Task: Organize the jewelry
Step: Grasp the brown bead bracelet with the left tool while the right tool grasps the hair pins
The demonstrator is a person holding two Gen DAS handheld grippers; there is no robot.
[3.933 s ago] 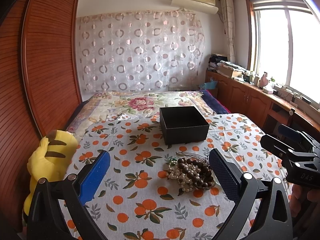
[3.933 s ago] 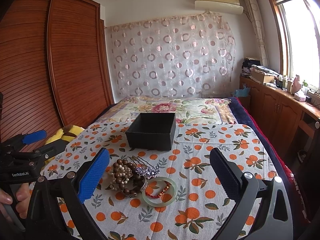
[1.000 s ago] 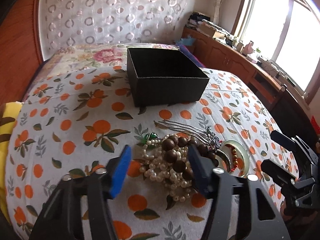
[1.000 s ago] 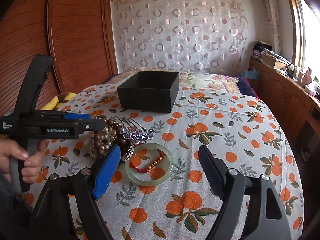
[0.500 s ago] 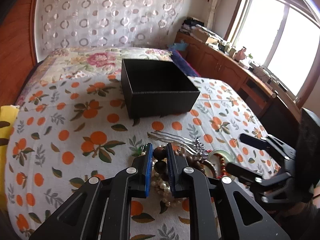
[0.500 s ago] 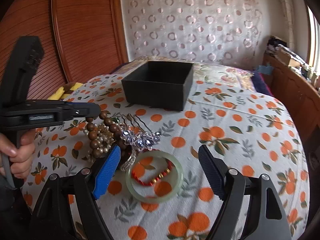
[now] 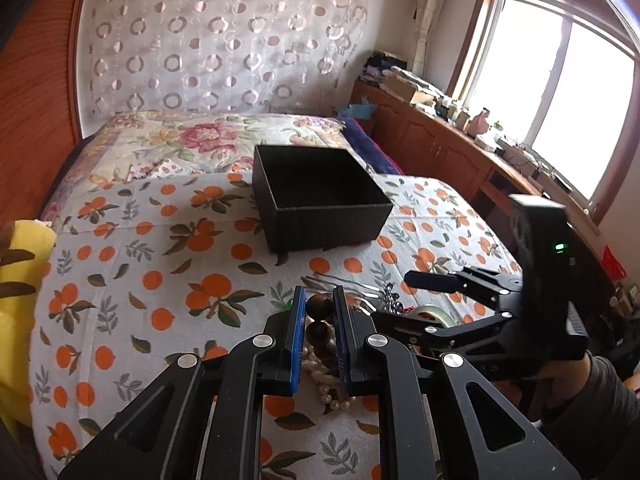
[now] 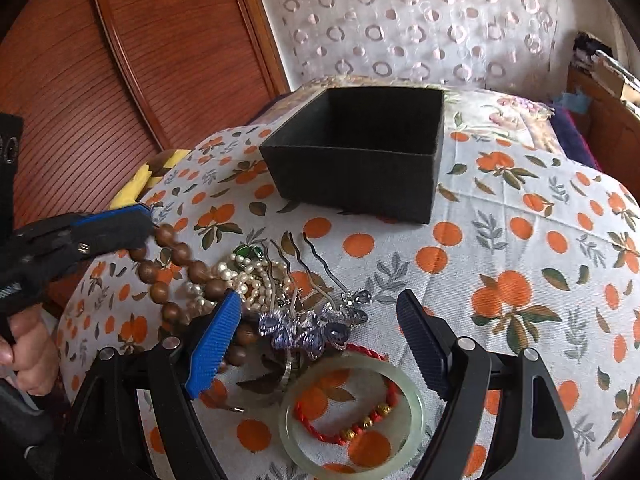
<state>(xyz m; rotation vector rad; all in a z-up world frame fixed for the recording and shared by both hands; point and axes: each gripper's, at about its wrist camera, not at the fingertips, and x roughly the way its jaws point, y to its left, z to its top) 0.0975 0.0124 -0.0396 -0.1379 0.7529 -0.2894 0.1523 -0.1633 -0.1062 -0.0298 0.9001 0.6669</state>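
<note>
My left gripper (image 7: 318, 295) is shut on a brown wooden bead bracelet (image 7: 319, 311), a few beads pinched between its blue pads. In the right wrist view the left gripper (image 8: 120, 226) holds that strand (image 8: 180, 252) raised off the jewelry pile. Under it lie a pearl necklace (image 8: 248, 276) and a green gem (image 8: 248, 252). My right gripper (image 8: 318, 300) stands open over a purple flower hair comb (image 8: 312, 328). A jade bangle (image 8: 412, 392) and a red cord bracelet (image 8: 316, 432) lie just below it. The open black box (image 8: 352, 176) stands behind the pile, nothing visible inside.
Everything lies on a bed with an orange-print cloth (image 7: 160, 280). A yellow plush toy (image 7: 20, 300) sits at the left edge beside a wooden wardrobe (image 8: 160, 60). Cabinets (image 7: 440, 148) under a window line the right side. A hand (image 8: 28, 360) grips the left tool.
My left gripper shut on the brown beads and rose a little, lifting the strand. My right gripper moved closer and lower, from beside the bangle to over the comb.
</note>
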